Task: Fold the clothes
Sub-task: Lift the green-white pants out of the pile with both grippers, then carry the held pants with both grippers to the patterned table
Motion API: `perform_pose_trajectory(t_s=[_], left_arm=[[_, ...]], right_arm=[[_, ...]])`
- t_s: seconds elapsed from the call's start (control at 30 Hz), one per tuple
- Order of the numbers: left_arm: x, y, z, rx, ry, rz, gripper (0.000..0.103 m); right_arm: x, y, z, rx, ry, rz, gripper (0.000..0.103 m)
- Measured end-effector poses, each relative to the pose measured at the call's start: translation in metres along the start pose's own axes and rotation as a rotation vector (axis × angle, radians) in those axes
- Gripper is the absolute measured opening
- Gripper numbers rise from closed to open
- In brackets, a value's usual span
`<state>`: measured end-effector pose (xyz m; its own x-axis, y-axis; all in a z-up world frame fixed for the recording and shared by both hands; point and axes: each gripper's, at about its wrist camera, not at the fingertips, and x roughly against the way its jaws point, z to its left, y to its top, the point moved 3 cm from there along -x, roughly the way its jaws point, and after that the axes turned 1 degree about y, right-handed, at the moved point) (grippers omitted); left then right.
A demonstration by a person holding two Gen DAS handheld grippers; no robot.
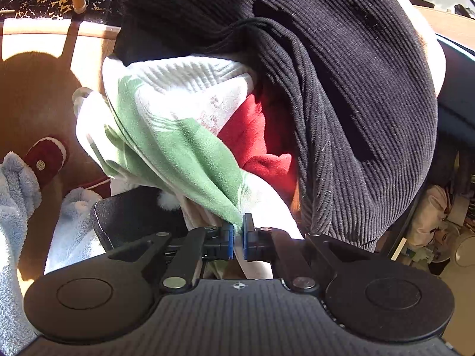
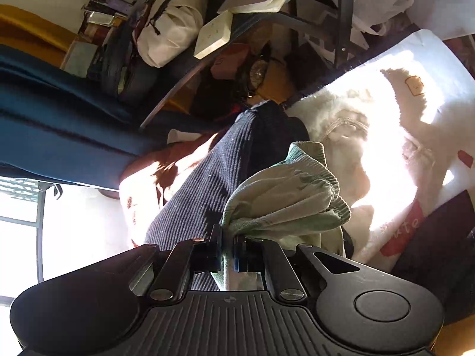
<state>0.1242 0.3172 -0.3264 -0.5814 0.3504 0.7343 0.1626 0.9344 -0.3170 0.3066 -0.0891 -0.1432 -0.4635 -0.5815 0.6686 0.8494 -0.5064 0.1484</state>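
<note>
A green and white knit garment (image 1: 178,124) hangs bunched in the left wrist view, and my left gripper (image 1: 237,230) is shut on its lower edge. A red cloth (image 1: 255,139) shows behind it. In the right wrist view my right gripper (image 2: 227,237) is shut on the gathered pale green ribbed cuff of the same kind of garment (image 2: 285,195). A person's dark ribbed corduroy clothing (image 1: 356,103) fills the space right behind both grippers, and it appears again as the dark ribbed cloth (image 2: 207,184) in the right wrist view.
Fluffy pale blue fabric (image 1: 17,195) and a dark red slipper (image 1: 46,157) lie at the left over a wooden floor (image 1: 38,95). A white fluffy blanket (image 2: 371,136) lies at the right, with a blue cushion (image 2: 59,124) and cluttered shelves (image 2: 207,29) behind.
</note>
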Motion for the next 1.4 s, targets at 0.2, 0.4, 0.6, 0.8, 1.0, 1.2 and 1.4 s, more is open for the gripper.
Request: perform_pose_trajectory(t_s=[0.2, 0.4, 0.6, 0.8, 1.0, 1.2, 1.4], left_arm=[[0.081, 0.005, -0.061, -0.123, -0.128, -0.147, 0.004], [0.175, -0.002, -0.148, -0.349, -0.392, -0.274, 0.004], [0.293, -0.069, -0.247, -0.79, -0.753, -0.393, 0.004], [0.302, -0.122, -0.294, -1.0, -0.836, -0.404, 0.004], [0.288, -0.168, -0.335, -1.132, -0.851, -0.392, 0.004], [0.279, -0.24, -0.358, -1.234, -0.93, -0.342, 0.004], [0.253, -0.35, -0.35, -1.345, -0.917, -0.345, 0.004]], right_arm=[[0.038, 0.0, 0.05, 0.054, 0.144, -0.056, 0.006], [0.098, -0.001, 0.1, 0.102, 0.311, -0.169, 0.006], [0.211, -0.012, 0.152, 0.245, 0.518, -0.432, 0.006], [0.285, -0.015, 0.158, 0.288, 0.406, -0.577, 0.006], [0.343, -0.037, 0.14, 0.301, 0.312, -0.73, 0.006], [0.408, -0.052, 0.086, 0.259, 0.299, -0.845, 0.006], [0.47, -0.049, 0.01, 0.218, 0.299, -0.949, 0.006]])
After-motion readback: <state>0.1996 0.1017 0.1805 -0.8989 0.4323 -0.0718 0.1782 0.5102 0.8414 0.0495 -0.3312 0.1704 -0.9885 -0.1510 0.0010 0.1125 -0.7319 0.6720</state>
